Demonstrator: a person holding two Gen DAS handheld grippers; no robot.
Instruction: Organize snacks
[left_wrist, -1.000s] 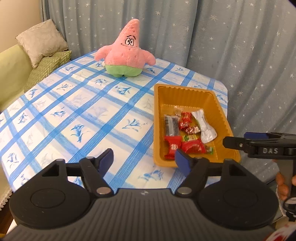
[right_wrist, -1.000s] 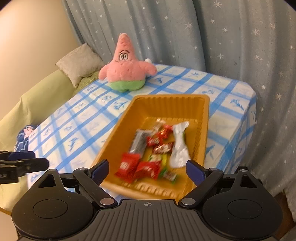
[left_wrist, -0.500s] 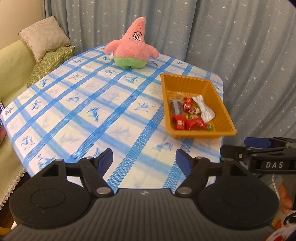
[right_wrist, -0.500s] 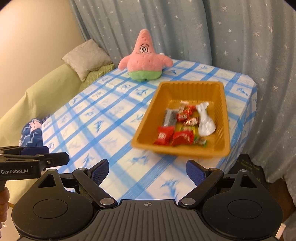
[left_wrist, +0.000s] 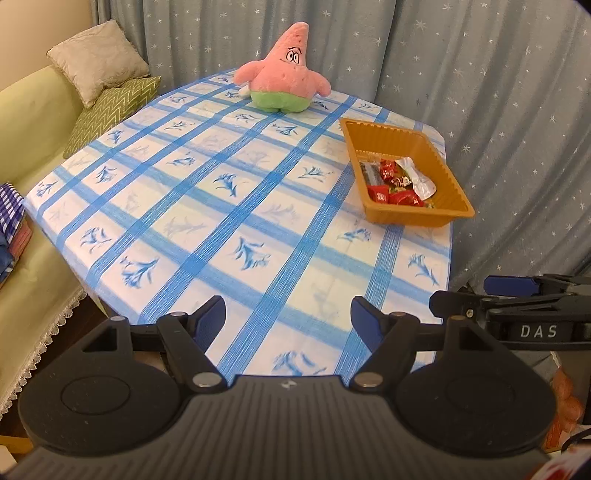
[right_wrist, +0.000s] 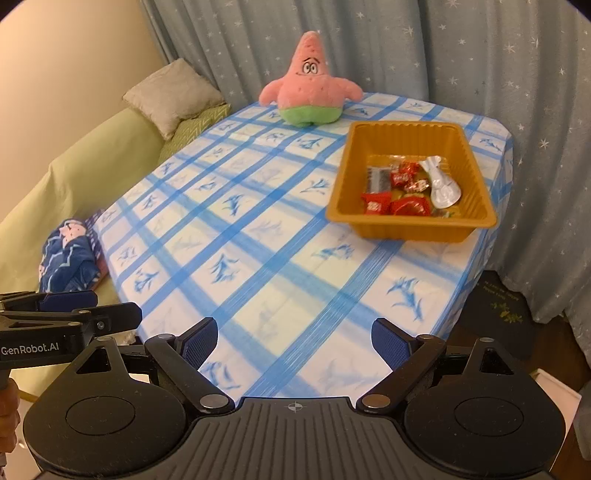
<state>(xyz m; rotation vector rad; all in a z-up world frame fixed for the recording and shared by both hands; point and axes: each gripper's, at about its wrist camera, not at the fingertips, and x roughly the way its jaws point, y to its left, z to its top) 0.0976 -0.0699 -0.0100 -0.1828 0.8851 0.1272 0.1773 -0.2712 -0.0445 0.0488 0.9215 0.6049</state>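
Orange plastic marks the goal: the tray (right_wrist: 412, 218) sits at the desk's (right_wrist: 258, 236) far right corner, holding the wrapped snacks (right_wrist: 404, 188), red packets, a dark bar and a silvery pouch piled toward its near end. Nothing loose shows on the checked tablecloth, so the sorting looks done or nearly so. Both grippers hang at the near edge, well apart from the tray. The left gripper (left_wrist: 287, 317) has its fingers spread with nothing between them; the right gripper (right_wrist: 293, 341) is likewise wide and empty. If more tidying is wanted, approach the tray from above, pick one wrapper at a time, and avoid nudging the tray toward the nearby edge.
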